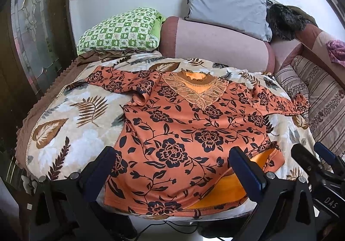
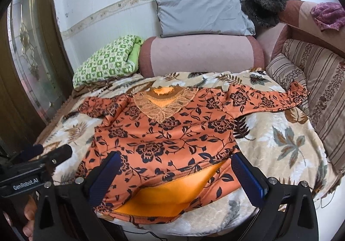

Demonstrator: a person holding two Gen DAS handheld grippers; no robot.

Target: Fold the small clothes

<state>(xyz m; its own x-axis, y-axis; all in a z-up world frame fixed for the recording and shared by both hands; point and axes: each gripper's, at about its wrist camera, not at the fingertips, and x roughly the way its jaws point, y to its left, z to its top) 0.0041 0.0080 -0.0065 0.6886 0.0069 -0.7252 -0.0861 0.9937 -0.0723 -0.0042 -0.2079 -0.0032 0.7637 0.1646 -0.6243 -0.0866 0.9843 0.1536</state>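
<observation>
Item: orange floral top (image 1: 183, 133), spread flat and front up on our leaf-print blanket (image 1: 71, 124), sleeves out, hem nearest us and partly turned up. Left gripper (image 1: 172, 167) and right gripper (image 2: 174, 174): jaws wide apart, grasping nothing, above the hem.

Shirt (image 1: 183, 139) flat on blanket (image 1: 71, 133), collar at far side, hem near. Bolster (image 1: 215, 47) behind it; pillow (image 1: 226, 4) on bolster, folded quilt (image 1: 120, 30) left, striped cushions (image 1: 319, 94) right.
</observation>
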